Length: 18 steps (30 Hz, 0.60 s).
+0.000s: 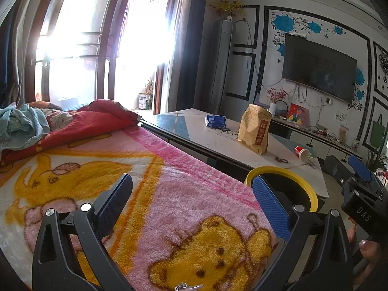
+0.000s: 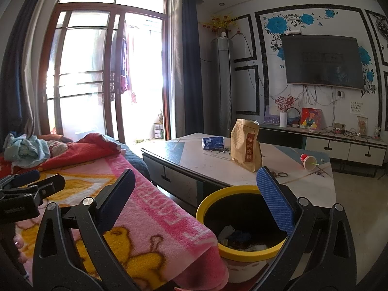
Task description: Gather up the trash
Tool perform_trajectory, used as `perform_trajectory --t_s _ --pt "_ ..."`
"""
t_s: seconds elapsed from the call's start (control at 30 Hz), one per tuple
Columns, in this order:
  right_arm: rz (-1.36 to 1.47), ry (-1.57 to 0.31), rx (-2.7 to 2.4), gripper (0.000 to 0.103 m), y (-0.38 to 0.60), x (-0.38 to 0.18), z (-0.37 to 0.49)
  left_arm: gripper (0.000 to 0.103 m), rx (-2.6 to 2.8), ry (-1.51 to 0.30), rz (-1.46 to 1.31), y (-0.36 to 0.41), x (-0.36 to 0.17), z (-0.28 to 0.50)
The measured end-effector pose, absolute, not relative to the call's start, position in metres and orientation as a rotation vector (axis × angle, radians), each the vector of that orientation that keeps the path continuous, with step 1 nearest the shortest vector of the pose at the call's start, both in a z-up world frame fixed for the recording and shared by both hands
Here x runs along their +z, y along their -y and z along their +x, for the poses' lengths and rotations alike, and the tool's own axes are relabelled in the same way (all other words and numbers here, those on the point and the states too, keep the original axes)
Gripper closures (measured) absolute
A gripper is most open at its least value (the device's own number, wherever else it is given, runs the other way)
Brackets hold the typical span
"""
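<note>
A yellow-rimmed trash bin [image 2: 245,252] with several scraps inside stands on the floor between the bed and the coffee table; it also shows in the left wrist view [image 1: 303,179]. On the table lie a blue packet [image 2: 213,143], a brown paper bag [image 2: 246,151] standing upright, and a tipped red paper cup [image 2: 308,162] with a straw. My right gripper [image 2: 196,194] is open and empty above the bin. My left gripper [image 1: 191,198] is open and empty over the pink blanket [image 1: 169,206].
The coffee table [image 2: 194,155] has a hair tie [image 2: 282,174] near the bag. A red quilt [image 1: 97,118] and clothes are piled on the bed. A TV cabinet [image 2: 339,145] runs along the far wall; a glass door lies behind.
</note>
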State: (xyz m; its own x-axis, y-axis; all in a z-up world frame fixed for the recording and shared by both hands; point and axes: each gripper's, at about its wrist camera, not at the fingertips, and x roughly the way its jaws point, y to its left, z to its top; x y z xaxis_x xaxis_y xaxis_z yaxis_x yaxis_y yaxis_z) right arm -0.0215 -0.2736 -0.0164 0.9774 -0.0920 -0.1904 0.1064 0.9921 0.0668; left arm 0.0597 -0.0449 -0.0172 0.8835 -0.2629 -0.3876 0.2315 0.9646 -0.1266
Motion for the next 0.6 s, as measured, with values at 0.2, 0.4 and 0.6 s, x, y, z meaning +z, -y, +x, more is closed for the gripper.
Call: perform_trajectory --t_s 0.2,0.4,0.6 --pt "0.077 -0.189 -0.100 0.011 0.2737 -0.0163 -0.0215 0.006 -0.257 -0.414 -0.077 0.0453 -0.0176 0.0591" --pt "0.080 -0.189 -0.105 0.011 0.2758 -0.0167 -0.0239 0.006 -0.256 -0.415 -0.079 0.0456 -0.0173 0.0599" --pt "0.078 -0.190 -0.104 0.011 0.2764 -0.0167 -0.0243 0.006 -0.256 -0.413 -0.078 0.0458 -0.0176 0.0592"
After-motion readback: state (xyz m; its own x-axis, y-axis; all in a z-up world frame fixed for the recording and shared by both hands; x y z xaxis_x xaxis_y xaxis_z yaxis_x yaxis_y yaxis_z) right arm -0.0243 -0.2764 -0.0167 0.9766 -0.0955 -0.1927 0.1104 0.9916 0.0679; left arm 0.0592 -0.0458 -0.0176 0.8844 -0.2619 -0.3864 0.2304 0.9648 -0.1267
